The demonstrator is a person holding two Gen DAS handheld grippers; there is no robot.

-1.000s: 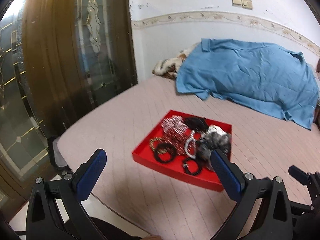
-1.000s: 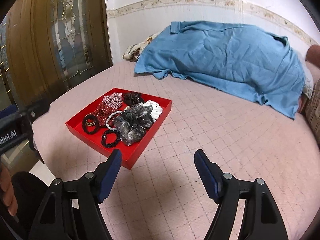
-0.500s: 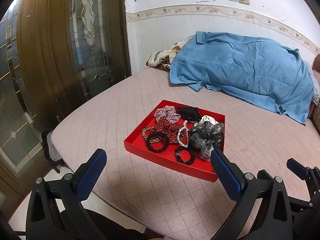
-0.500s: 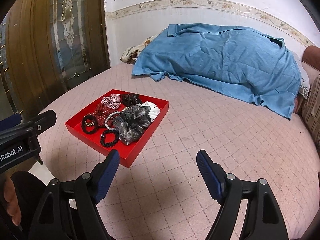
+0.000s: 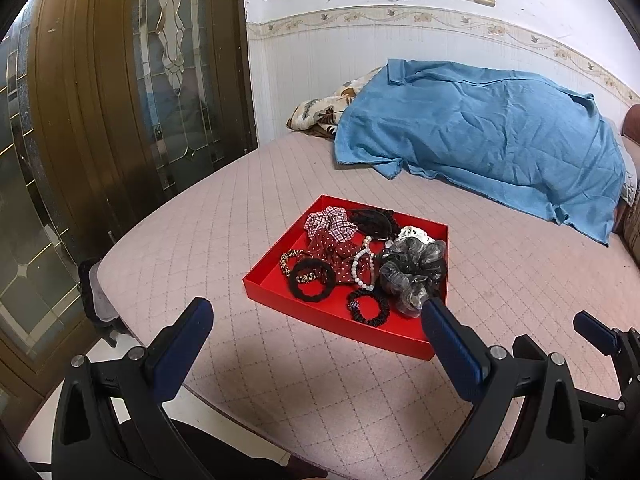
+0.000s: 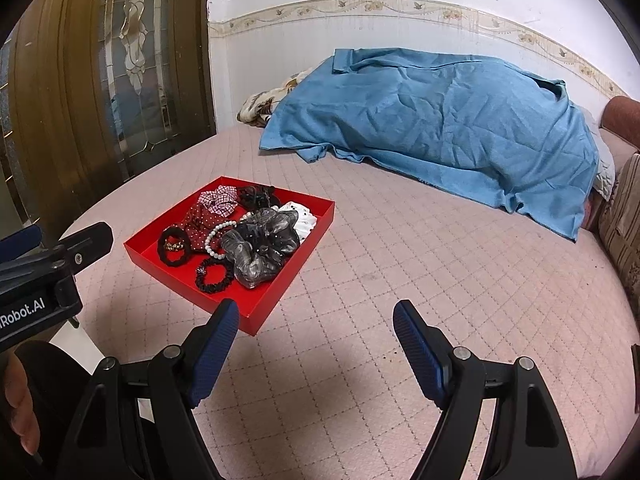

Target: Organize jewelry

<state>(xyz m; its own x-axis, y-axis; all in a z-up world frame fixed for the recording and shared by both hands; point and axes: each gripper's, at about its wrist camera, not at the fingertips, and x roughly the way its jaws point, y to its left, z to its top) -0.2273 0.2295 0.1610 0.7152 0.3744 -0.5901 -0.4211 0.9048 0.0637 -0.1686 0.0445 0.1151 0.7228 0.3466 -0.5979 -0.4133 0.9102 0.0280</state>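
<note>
Red cardboard tray (image 5: 280, 282) lies on the quilted bed (image 5: 224, 216), at 12 o'clock of the left claw (image 5: 316, 330), heaped with scrunchies and a pearl bracelet (image 5: 362, 260). Both claws gape wide, empty; right claw (image 6: 316, 340). Any pick should single out one piece, avoiding tangles.

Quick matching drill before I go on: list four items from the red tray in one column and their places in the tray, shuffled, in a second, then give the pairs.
Places are as seen in the left wrist view.

Things:
1. plaid scrunchie
2. grey sheer scrunchie
3. pearl bracelet
4. thick black hair tie

Places in the red tray:
A. right side, largest of the pile
B. near left, a plain ring
C. far left corner
D. middle, a string of white beads

Pairs: 1-C, 2-A, 3-D, 4-B
</note>
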